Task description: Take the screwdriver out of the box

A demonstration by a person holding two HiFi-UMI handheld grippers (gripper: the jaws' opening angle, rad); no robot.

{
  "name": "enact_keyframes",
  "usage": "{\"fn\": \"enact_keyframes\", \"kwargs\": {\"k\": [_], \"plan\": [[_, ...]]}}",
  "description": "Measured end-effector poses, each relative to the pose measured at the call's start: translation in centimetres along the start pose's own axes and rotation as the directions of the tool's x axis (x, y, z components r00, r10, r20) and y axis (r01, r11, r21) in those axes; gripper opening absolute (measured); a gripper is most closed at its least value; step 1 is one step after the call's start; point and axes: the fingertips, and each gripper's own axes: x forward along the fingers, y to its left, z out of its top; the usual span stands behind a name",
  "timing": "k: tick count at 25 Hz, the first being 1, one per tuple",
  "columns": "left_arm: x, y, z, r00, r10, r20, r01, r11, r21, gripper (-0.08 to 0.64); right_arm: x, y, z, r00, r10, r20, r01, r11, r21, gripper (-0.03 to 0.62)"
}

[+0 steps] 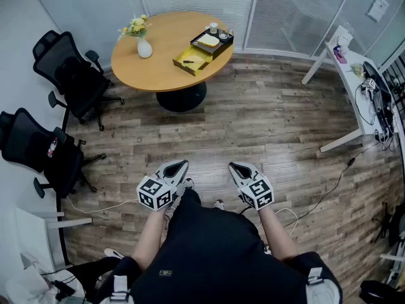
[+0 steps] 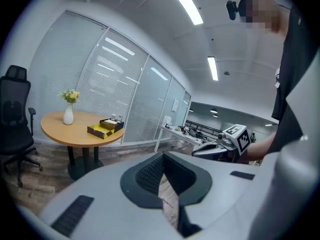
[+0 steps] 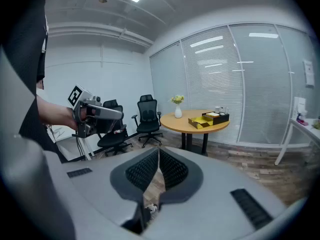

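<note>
An open yellow box (image 1: 193, 59) lies on the round wooden table (image 1: 158, 65) across the room. A small dark screwdriver (image 1: 188, 61) rests inside it. The box also shows far off in the left gripper view (image 2: 100, 130) and the right gripper view (image 3: 202, 120). My left gripper (image 1: 182, 164) and right gripper (image 1: 234, 166) hang side by side over the wood floor, close to my body and far from the table. Both are shut with nothing in them. Each gripper's own view shows its jaws pressed together, left gripper (image 2: 163, 156) and right gripper (image 3: 158, 154).
A black tray (image 1: 212, 42) with small items adjoins the box, and a white vase (image 1: 144, 47) of flowers stands at the table's left. Two black office chairs (image 1: 76, 75) (image 1: 44, 151) line the left wall. A white desk (image 1: 354, 75) with cables stands at the right.
</note>
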Motion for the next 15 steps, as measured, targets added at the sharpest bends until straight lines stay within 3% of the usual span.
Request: {"fn": "enact_keyframes", "kwargs": {"k": [9,15], "plan": [[-0.7,3.8,0.6,1.0,0.011,0.0,-0.011,1.0,-0.024,0.006,2.9,-0.1,1.4,1.0,-0.014,0.006,0.014,1.0,0.01,0.009],[0.6,5.3,0.6,1.0,-0.022,-0.012,0.021,0.998,-0.052,0.006,4.0,-0.8,1.8,0.999,-0.04,-0.01,0.04,0.999,-0.003,0.011]]}}
